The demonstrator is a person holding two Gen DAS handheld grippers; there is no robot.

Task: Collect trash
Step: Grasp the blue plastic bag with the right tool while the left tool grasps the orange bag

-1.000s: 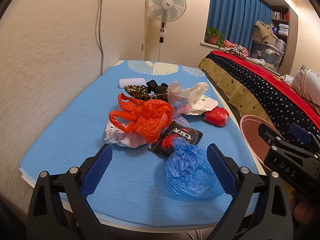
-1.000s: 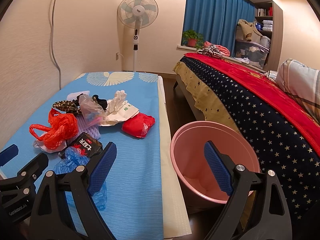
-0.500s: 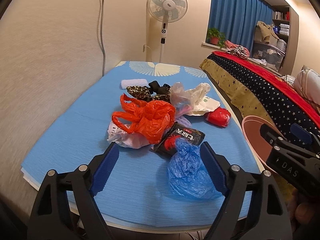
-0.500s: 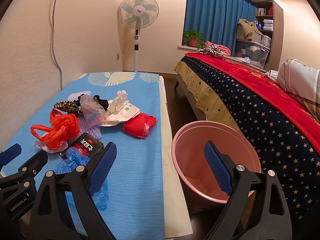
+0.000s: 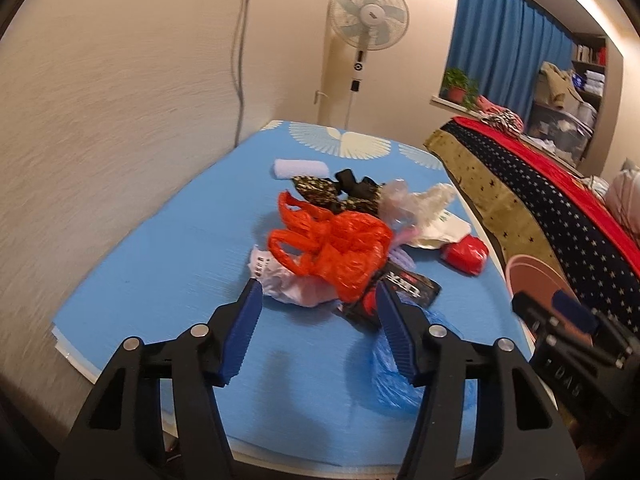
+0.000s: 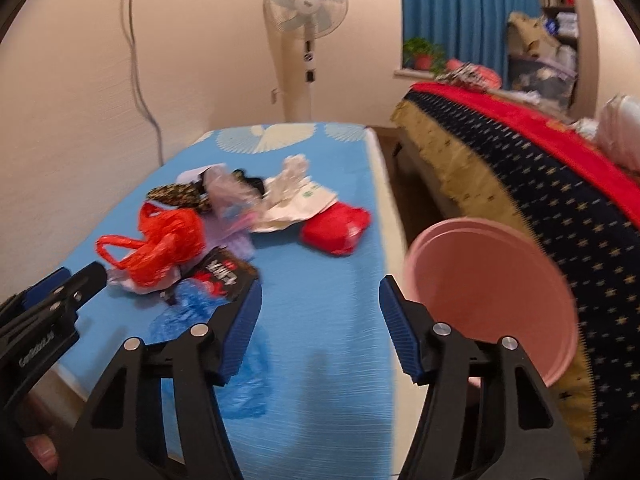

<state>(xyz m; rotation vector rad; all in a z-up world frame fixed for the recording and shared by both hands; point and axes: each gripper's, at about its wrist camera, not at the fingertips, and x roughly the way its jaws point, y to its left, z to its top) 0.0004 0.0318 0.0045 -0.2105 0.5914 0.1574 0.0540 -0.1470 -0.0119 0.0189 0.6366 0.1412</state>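
Nearest, the left gripper (image 5: 318, 322) hangs low over the near edge of the blue mat (image 5: 160, 248), its jaws spread with nothing between them, lined up on the front of the trash pile; my guess is that it is aimed at the white wad (image 5: 296, 284) or the orange bag (image 5: 336, 244) just beyond its tips. The right gripper (image 6: 320, 320) hovers over bare mat toward the right edge, jaws likewise spread and empty, midway between the pile and the pink bin (image 6: 492, 300). That bin stands on the floor just off the mat's right edge, beside the bed (image 6: 540, 168), tilted in this view, probably so pieces can be carried straight across and dropped in. It looks empty, so the collecting seems barely begun.

Counting the trash from the near edge back: one blue bag (image 5: 400, 376) lies closest, partly hidden behind the left jaw; one black packet (image 5: 404, 292) touches it; one white wad and one orange bag sit heaped together; one red pouch (image 5: 466, 254) lies apart toward the right edge. Behind these come one clear bag (image 5: 396, 200), one white bag (image 5: 436, 216), one lilac scrap (image 6: 236, 240), one leopard-print piece (image 5: 316, 190), some black bits too tangled to count, and one white roll (image 5: 300, 168) farthest back. Everything bunches mid-mat, within reach of either gripper.

One fan (image 5: 366, 24) stands past the far edge.
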